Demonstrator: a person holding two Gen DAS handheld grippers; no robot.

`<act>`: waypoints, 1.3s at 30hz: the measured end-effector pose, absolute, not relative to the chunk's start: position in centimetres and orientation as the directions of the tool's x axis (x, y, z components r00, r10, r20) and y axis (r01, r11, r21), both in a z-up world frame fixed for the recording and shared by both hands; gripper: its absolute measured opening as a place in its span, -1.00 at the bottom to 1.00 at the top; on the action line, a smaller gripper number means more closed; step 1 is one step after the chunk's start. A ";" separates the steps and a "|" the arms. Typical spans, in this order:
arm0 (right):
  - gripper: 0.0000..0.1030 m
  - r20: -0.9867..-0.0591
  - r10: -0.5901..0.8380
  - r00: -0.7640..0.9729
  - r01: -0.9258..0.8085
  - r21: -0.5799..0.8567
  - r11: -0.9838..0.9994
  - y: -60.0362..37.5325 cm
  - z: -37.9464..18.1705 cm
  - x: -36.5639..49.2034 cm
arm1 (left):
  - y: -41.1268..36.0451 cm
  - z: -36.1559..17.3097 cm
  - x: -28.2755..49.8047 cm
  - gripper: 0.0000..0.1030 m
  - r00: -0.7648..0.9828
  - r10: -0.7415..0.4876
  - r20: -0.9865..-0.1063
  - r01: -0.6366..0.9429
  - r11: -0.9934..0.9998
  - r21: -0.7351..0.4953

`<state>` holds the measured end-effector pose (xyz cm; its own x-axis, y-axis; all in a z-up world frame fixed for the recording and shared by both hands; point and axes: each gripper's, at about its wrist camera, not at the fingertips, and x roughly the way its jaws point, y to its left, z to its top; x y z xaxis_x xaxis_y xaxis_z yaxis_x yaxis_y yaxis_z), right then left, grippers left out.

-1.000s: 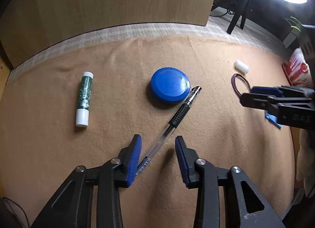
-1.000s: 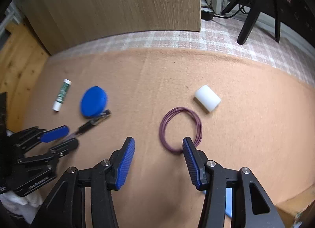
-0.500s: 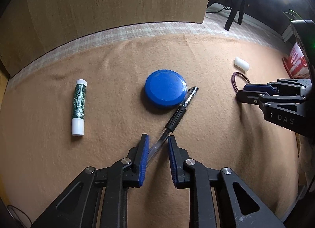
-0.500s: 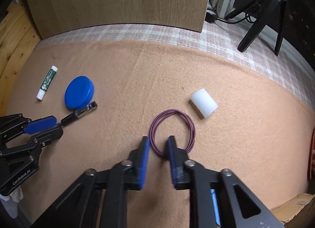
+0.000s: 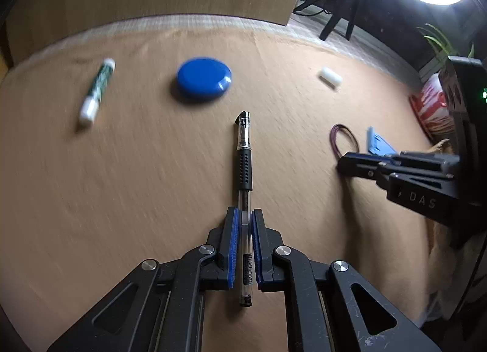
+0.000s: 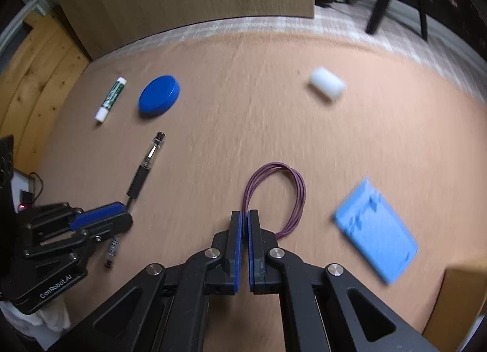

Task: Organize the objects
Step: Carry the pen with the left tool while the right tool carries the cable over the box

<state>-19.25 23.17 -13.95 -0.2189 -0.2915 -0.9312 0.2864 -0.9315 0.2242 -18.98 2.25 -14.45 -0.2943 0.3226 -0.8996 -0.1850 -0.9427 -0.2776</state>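
left gripper [image 5: 243, 215] clamps slim clear-barrelled pen [image 5: 244, 154].

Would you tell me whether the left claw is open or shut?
Shut on the pen: the left claw presses its blue pads against the clear barrel.

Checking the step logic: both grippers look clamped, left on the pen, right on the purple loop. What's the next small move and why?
Probably lift both a little off the cloth. The left gripper is shut on the pen's clear barrel, and the right gripper is pinching the purple loop at its near edge. Neither item has reached any visible drop spot, so a small lift would test each hold before carrying.
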 end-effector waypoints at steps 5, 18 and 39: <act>-0.93 -0.910 -0.347 -0.226 0.201 0.305 -0.931 25.4 -14.0 -16.4 | 2.5 -14.5 -15.8 -0.82 -0.287 0.360 -0.888 -0.157 -0.932 -0.327; -0.94 -0.834 -0.429 -0.346 0.104 0.421 -0.901 31.0 -8.6 -10.4 | 5.5 -11.0 -11.8 -0.82 -0.312 0.420 -0.852 -0.219 -0.905 -0.366; -0.94 -0.784 -0.261 -0.563 -0.105 0.381 -0.919 46.3 -2.1 -2.5 | 24.1 -4.8 -11.4 -0.82 -0.228 0.585 -0.778 -0.522 -0.748 -0.409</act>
